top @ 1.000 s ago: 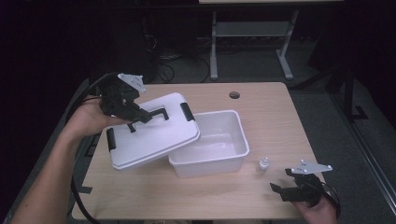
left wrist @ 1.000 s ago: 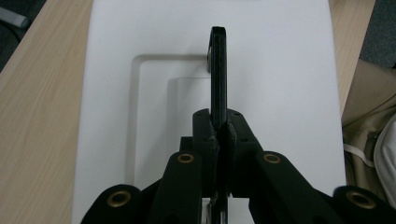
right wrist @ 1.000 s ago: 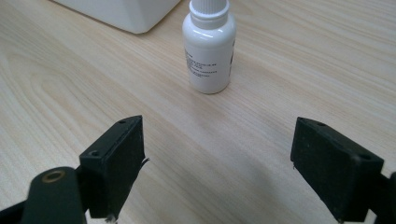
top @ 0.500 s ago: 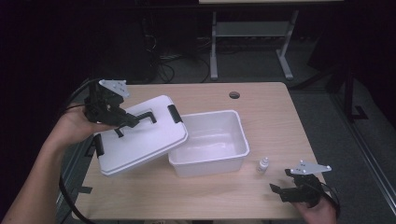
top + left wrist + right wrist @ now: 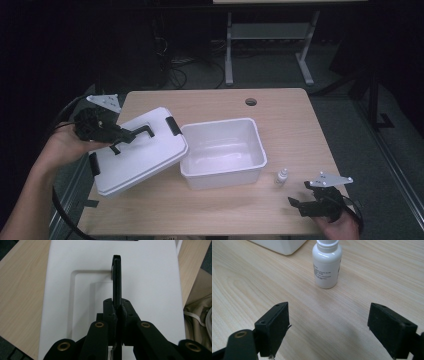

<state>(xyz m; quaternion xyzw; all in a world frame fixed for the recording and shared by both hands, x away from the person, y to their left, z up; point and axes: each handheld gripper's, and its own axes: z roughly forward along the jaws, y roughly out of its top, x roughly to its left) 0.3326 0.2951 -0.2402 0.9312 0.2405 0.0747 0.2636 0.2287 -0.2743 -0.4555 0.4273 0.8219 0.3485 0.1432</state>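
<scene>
Left gripper (image 5: 116,141): its 2 jaws are clenched on the black handle (image 5: 117,280) of the white lid (image 5: 137,152); the handle rises straight up between the pads.
Lid position: it hangs from the jaws, tilted, over the left part of the table (image 5: 210,102); its right edge is close to the rim of the open white bin (image 5: 222,172), whether touching cannot be told.
Lid handling: probably light, thin plastic, stiff enough to keep its shape, but wide, so it may swing around the narrow handle.
Best hold: the middle of the handle, as it is taken now; a grasp nearer to 1 end would let the lid tip more.
Lid surface: smooth and likely slippery at the edges, so the flat rim is a poor place for the pads.
Right gripper (image 5: 328,325): its jaws stand released and wide apart, resting low over the table, nothing between them.
Dropper bottle (image 5: 326,263): small, white, upright, just ahead of the right jaws and centred between them, beside a corner of the bin.
Bottle handling: light, rigid and easy to knock over; the round body asks for a grip at the middle.
</scene>
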